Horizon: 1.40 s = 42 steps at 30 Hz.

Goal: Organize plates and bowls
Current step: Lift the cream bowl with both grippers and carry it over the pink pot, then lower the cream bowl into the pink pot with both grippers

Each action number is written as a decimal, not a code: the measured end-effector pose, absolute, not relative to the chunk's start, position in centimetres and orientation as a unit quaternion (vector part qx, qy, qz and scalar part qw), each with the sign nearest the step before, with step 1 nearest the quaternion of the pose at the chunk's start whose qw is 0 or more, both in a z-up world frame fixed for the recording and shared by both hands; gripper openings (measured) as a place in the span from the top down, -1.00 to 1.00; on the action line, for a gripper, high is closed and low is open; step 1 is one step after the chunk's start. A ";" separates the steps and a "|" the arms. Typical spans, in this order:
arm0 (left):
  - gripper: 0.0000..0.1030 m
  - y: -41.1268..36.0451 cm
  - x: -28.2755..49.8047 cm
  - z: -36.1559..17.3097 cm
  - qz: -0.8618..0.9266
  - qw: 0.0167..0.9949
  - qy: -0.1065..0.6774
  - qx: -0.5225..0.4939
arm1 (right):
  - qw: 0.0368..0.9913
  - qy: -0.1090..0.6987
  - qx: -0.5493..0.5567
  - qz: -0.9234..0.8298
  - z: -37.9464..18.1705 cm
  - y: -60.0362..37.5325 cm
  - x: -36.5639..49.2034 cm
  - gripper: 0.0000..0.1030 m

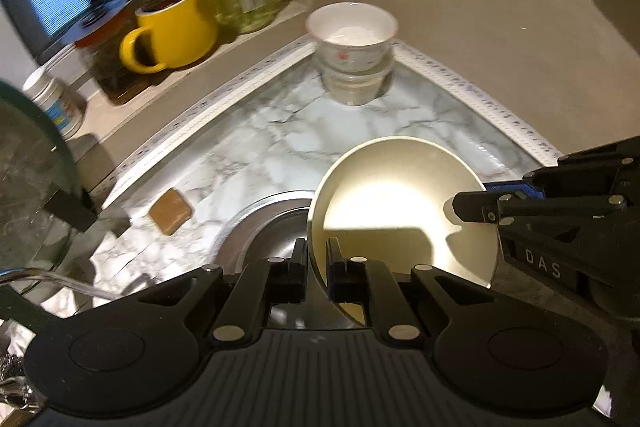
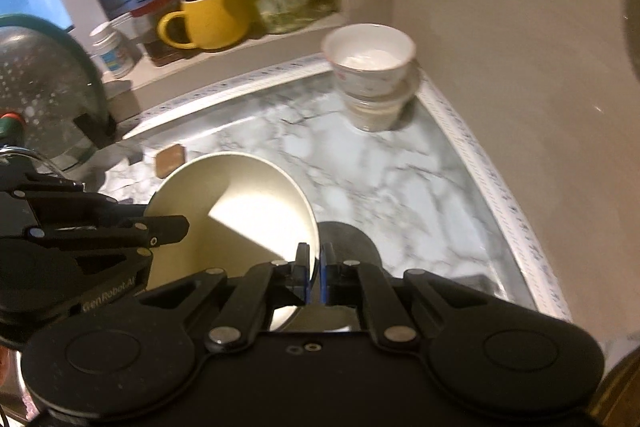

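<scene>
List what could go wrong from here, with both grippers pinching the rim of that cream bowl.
1. The left gripper and right gripper each clamp only the thin rim of the cream round bowl, on opposite sides; uneven pulling could twist it loose over the steel sink.
2. The white patterned cup, stacked on a clear glass bowl in the corner, might topple if bumped.

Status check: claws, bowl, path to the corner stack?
Both claws, left and right, shut on cream bowl rim. Bowl above marble counter. Corner cup stack path unobstructed.
</scene>
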<state>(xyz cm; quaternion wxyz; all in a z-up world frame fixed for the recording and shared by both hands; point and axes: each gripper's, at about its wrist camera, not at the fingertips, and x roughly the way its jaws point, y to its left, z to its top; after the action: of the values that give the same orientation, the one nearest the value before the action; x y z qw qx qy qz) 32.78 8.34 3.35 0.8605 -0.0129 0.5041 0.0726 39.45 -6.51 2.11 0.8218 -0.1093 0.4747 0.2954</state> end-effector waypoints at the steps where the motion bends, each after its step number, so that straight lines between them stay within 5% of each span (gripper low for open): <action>1: 0.84 8.9 32.7 3.3 0.078 0.860 0.504 -0.016 | 0.821 0.474 -0.112 0.299 2.1 -5.9 39.3 0.90; 42: 0.84 11.7 33.5 -2.9 0.122 0.827 0.548 0.029 | 0.785 0.514 -0.144 0.316 -4.1 0.3 38.5 0.76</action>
<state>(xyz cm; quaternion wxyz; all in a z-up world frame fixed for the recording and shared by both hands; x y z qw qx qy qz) 33.53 11.68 -2.95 0.8270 0.0291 0.5480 0.1221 38.51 0.29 -4.13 0.7847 -0.1435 0.5139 0.3156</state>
